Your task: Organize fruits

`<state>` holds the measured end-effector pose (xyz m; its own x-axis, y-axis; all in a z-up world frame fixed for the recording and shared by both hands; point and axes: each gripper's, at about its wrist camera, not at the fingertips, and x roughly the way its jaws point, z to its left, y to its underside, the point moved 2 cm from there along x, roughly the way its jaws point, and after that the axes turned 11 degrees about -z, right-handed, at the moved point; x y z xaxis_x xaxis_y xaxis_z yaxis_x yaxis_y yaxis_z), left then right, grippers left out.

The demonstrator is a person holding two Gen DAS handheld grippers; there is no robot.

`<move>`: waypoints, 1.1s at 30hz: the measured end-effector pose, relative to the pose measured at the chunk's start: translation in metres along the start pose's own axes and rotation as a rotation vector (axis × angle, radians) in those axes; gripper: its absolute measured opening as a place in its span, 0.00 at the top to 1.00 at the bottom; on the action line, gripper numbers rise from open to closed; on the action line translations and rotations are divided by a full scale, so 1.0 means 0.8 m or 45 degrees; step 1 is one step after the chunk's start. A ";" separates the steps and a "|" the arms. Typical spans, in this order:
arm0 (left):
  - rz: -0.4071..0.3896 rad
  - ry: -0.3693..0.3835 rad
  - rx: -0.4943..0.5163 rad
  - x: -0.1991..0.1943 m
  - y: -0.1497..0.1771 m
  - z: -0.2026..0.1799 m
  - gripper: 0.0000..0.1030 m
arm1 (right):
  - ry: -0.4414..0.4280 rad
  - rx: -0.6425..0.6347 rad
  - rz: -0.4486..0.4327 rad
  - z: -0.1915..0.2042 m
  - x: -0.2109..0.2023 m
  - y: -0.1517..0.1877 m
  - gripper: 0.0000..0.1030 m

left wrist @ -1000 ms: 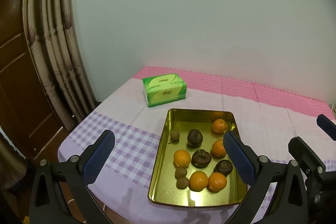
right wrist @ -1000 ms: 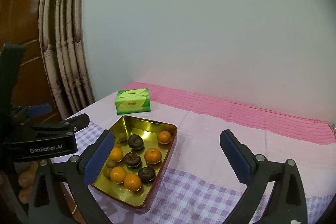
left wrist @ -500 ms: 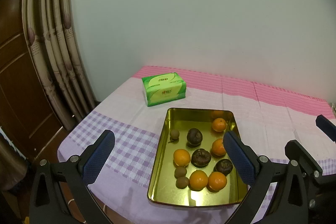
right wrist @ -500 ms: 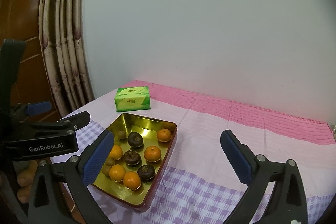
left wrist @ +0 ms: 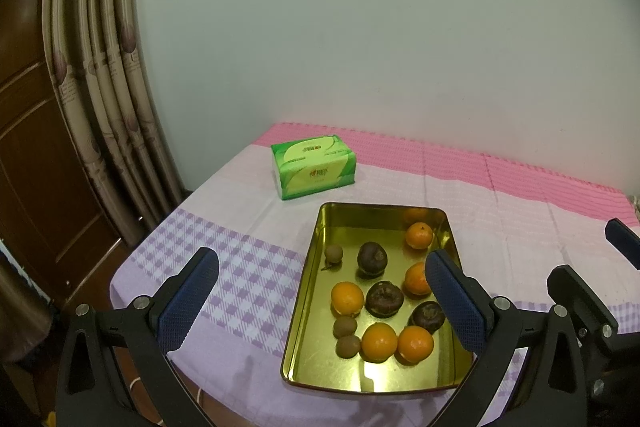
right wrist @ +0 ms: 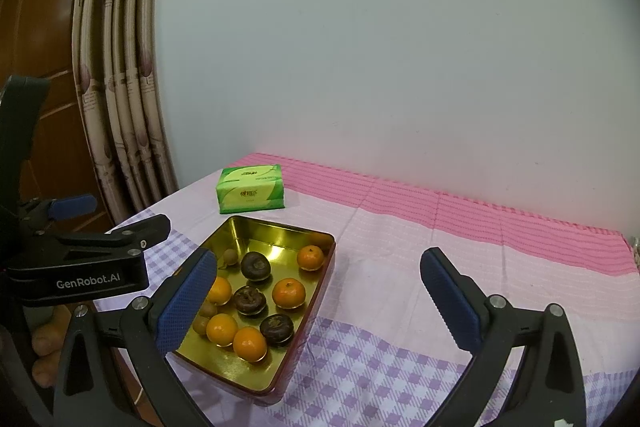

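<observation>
Both hand-held grippers are hovering above the tabletop point(right wrist: 400, 267) with nothing between their blue pads: the left hand-held gripper point(left wrist: 320, 303) is standing wide apart low in its frame, and the right hand-held gripper point(right wrist: 318, 299) is likewise spread and empty. The fruits are lying in the gold tray point(left wrist: 316, 307), lower centre of the left view: glossy round oranges point(left wrist: 347, 298), wrinkled dark purple fruits point(left wrist: 385, 299) and small dull brown ones point(left wrist: 333, 253), several nearly touching. Risks I am judging from here: a smooth orange could be squirting out of the pads, since round skins are offering little purchase; a finger could be nudging neighbouring fruit; the slick metal tray could be sliding on the checked cloth toward the near edge. A green tissue pack point(left wrist: 313, 166) is sitting beyond the tray.
</observation>
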<state>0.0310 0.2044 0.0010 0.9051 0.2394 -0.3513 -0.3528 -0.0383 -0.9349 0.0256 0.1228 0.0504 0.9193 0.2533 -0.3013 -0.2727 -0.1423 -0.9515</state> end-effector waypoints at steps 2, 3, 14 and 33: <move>0.000 -0.001 0.001 0.001 0.000 0.000 0.01 | -0.002 0.000 0.002 0.000 0.000 0.001 0.02; 0.002 -0.001 0.003 0.001 0.000 0.000 0.01 | 0.000 0.000 0.004 -0.001 0.002 0.002 0.01; 0.002 0.001 0.000 0.001 -0.001 -0.001 0.01 | 0.003 0.008 0.018 -0.001 0.004 0.008 0.01; 0.003 0.003 0.004 0.001 0.001 0.001 0.01 | 0.006 0.010 0.024 0.000 0.005 0.011 0.01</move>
<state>0.0315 0.2051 0.0003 0.9047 0.2372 -0.3539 -0.3560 -0.0356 -0.9338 0.0266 0.1227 0.0410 0.9154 0.2459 -0.3186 -0.2920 -0.1391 -0.9463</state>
